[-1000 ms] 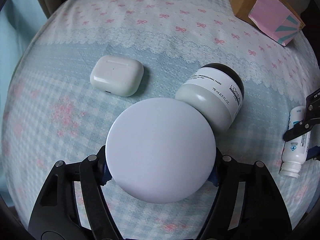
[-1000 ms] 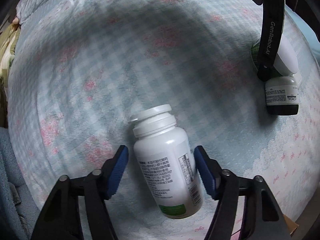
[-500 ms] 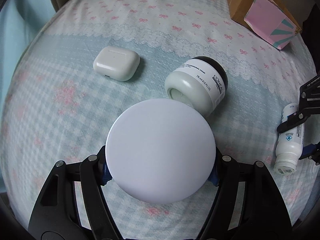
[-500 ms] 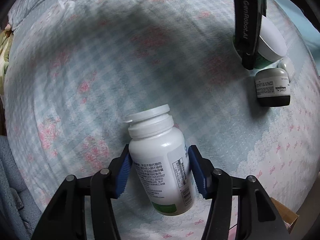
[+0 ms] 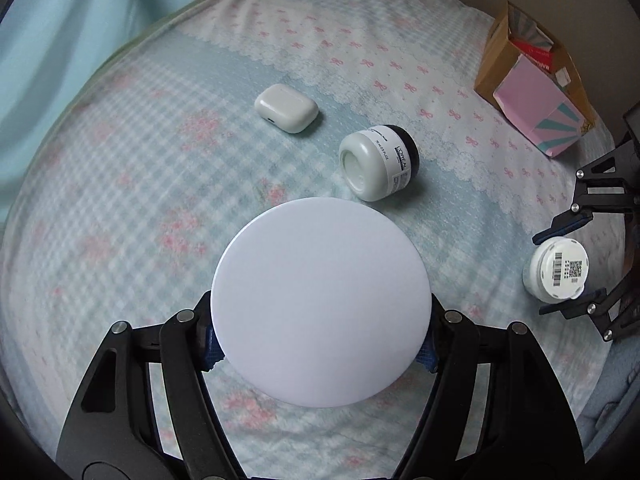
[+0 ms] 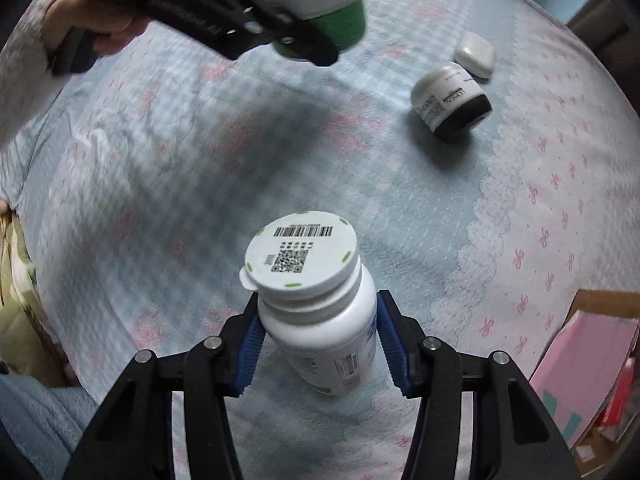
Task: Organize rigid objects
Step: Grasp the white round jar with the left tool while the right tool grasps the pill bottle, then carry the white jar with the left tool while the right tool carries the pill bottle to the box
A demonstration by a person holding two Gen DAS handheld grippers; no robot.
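Note:
My left gripper [image 5: 320, 344] is shut on a round jar with a white lid [image 5: 320, 300]; the right wrist view shows its green body [image 6: 340, 20] held well above the bed. My right gripper [image 6: 320, 340] is shut on a white pill bottle [image 6: 320, 320] with a barcode on its cap, lifted and upright; it also shows in the left wrist view [image 5: 558, 270]. A white L'Oreal jar with a black lid [image 5: 380, 168] lies on its side on the bedspread. A white earbud case [image 5: 286, 108] lies beyond it.
The surface is a bed with a blue checked, pink-flowered spread [image 5: 160, 220]. A brown cardboard box with a pink carton [image 5: 536, 84] stands at the far right edge; it also shows in the right wrist view [image 6: 580, 360].
My right gripper has closed on the pill bottle, lifted it and turned it upright. My left gripper has risen higher with the white-lidded jar, away from the L'Oreal jar.

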